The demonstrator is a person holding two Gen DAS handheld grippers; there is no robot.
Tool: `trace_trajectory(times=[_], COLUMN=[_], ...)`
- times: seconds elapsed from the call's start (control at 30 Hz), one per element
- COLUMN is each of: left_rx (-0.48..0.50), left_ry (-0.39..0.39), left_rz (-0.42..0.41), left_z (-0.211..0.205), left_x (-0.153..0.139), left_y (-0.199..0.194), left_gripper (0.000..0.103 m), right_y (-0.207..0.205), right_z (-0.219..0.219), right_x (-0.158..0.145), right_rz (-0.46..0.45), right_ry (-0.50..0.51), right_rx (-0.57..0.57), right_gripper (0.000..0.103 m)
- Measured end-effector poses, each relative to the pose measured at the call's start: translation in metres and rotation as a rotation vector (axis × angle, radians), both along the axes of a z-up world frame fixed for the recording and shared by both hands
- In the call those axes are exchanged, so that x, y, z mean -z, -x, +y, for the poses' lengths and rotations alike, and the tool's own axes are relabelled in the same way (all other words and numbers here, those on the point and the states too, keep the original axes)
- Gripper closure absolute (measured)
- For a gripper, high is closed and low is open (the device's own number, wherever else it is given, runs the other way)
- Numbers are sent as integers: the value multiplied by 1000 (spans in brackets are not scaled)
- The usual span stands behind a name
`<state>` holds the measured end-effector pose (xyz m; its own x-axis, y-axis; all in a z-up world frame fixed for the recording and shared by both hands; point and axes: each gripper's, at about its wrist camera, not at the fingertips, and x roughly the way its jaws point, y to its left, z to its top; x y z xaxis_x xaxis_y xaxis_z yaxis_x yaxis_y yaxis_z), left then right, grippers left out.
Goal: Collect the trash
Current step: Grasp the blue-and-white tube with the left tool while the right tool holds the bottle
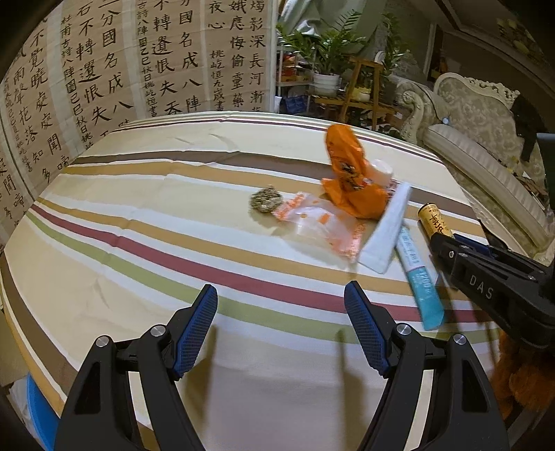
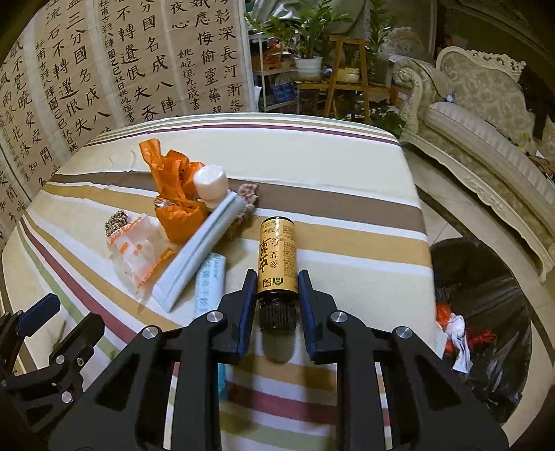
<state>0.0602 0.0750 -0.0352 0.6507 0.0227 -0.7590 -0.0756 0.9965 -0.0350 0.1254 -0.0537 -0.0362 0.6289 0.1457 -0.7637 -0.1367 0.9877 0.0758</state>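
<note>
Bottle, cylindrical, gold-labelled, ribbed black cap

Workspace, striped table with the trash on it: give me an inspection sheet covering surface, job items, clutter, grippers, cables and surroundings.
Surface: striped tablecloth, lightly creased.
Job's things: small brown bottle with yellow label lying on its side; white tube; teal tube; orange wrapper; clear packet; white cap; woven scrap.
Clutter: nothing seen beyond the trash.
Grippers: right gripper has its pads against the bottle; left gripper open, empty, over bare cloth.
Cables: nothing seen.
Surroundings: black-lined bin beside the table, some trash inside; calligraphy hanging; plants; sofa.
</note>
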Motion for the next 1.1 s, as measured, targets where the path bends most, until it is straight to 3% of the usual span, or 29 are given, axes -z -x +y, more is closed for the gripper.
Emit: trace_trajectory(times=[0.8,0.9,0.93,1.1], left_rx=[119,128,133,150], left_ry=[-20,-31,-34,-58], left_rz=[26,47,60,46], left_z=[-74,-79,-79,-80], left_x=[5,9,11,12], left_y=[-17,-23,-25,-19], left_gripper=[30,36,43,57], right_y=[35,36,37,39], right_z=[-70,-74,-75,-76], right_x=[1,2,2,2], right_rz=[-18,-16,-16,-17], right_ry=[-63,-72,-74,-79], right_rx=[76,78,78,76], right_gripper=[80,80,80,80])
